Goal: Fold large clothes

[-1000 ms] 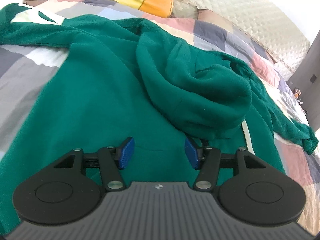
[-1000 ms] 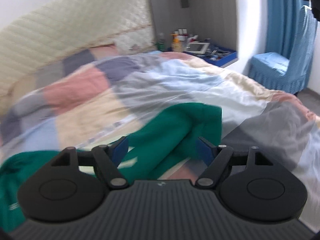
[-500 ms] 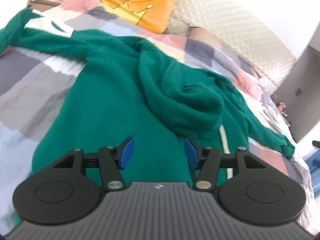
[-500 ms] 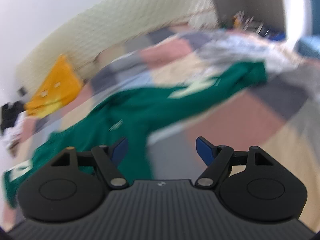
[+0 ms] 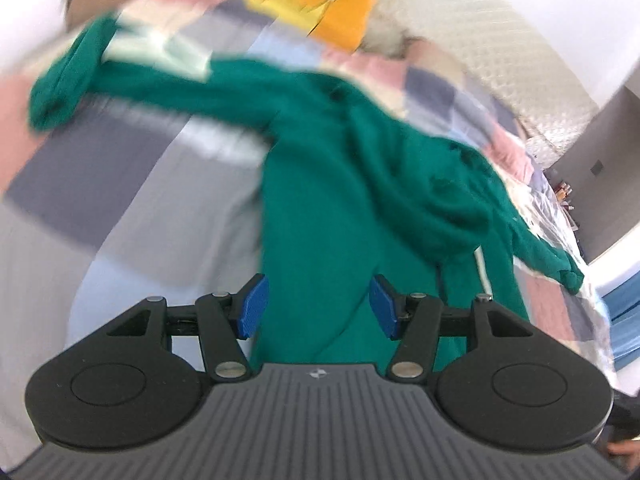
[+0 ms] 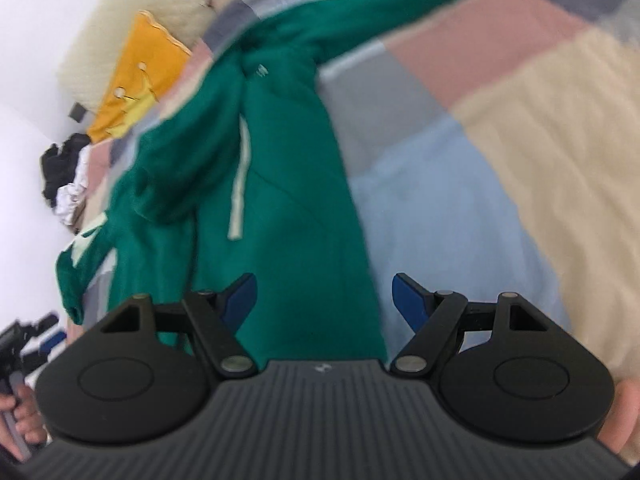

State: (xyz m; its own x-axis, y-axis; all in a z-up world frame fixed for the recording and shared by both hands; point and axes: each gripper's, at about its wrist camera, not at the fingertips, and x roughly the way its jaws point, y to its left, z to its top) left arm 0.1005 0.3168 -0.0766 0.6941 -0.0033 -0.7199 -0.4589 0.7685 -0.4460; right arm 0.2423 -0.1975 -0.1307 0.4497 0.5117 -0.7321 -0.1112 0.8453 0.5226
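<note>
Green hoodie [image 5: 320, 208] spread, apparently flat, on patchwork quilt [image 5: 132, 216]; left gripper [image 5: 316, 306] and right gripper [image 6: 324, 300] both agape, empty.

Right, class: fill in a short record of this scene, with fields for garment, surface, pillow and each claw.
garment: green hoodie, spread out, sleeves out to both sides, not yet folded
surface: patchwork quilt on a bed
pillow: orange, near the headboard
left claw: open, empty, above the hoodie
right claw: open, empty, over the hoodie's edge

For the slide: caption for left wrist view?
Open left tongs above a green hoodie spread on a patchwork quilt.
</note>
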